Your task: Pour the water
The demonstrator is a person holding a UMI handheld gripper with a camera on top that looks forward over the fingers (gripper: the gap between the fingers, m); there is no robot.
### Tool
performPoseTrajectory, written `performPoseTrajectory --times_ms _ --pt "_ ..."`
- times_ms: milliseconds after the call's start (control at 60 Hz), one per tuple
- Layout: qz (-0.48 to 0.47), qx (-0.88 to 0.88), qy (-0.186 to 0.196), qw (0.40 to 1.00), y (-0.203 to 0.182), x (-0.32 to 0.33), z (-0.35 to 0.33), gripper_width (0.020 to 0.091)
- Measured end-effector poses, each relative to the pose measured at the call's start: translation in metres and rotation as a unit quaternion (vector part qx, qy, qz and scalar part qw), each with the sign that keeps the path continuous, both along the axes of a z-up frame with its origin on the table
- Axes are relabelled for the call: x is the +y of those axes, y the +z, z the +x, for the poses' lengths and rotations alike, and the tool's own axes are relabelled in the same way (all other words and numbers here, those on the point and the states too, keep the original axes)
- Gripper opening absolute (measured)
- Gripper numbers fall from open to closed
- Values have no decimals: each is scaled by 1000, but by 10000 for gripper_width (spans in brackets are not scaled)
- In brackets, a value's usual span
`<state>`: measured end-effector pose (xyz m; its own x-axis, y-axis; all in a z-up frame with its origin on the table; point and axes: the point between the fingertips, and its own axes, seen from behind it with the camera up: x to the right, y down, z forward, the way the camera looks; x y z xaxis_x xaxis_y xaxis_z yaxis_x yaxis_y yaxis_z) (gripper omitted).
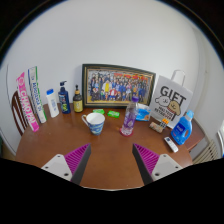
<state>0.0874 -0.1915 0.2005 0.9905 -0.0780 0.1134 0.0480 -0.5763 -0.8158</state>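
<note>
Wooden table against white wall, claw open.

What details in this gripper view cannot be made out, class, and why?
- Mug: whether it holds water; its inside is too small to see.
- Pink bottle: cap state too small to tell.
- Framed photo: details too small.
- Gripper: open, nothing between the fingers.
</note>
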Motion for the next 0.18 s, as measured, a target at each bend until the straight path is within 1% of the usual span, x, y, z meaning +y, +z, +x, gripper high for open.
performPoseTrajectory --times_ms 183 --pt "11 -7 1 1000 18 -7 -8 854"
